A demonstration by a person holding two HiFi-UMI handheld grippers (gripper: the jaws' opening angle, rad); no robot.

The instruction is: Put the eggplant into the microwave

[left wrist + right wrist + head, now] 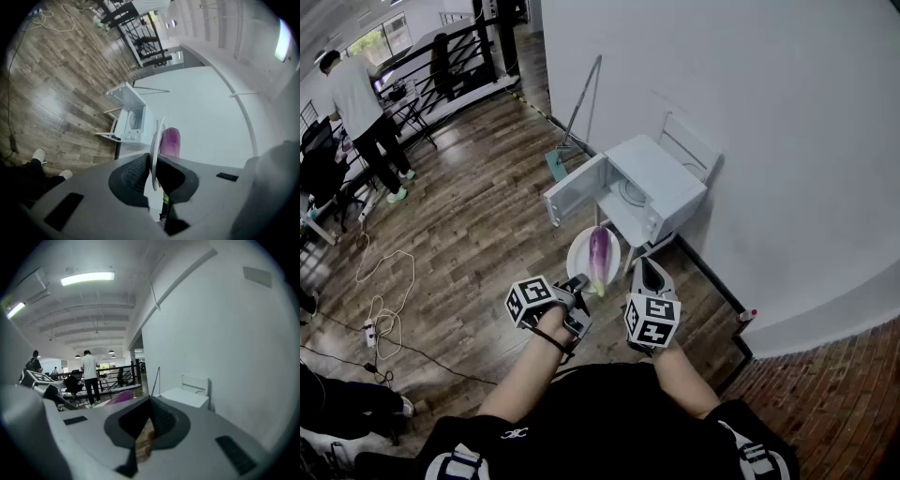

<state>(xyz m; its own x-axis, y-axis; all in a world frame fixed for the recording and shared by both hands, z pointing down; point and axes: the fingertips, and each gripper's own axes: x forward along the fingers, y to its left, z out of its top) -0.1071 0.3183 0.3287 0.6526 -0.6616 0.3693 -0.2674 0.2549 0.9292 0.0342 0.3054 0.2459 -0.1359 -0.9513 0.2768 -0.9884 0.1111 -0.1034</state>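
Head view: high above, facing steeply down, well back — left hand-held gripper [579, 286], right hand-held gripper [645, 264], floor [469, 234] and open microwave [649, 183] all in frame. Left gripper view: along its jaws, rolled sideways, hard up against plate [158, 131] rim, edge-on; microwave farther off. Right gripper view: along its jaws, near level. Shared by all three — microwave, eggplant [599, 251].

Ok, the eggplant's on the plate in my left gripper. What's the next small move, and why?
Probably carry the plate forward, held level, toward the microwave. The left gripper has its jaws shut on the plate's rim, the eggplant lies loose on top, and the microwave door already stands open just ahead, so nothing visible blocks the way in.
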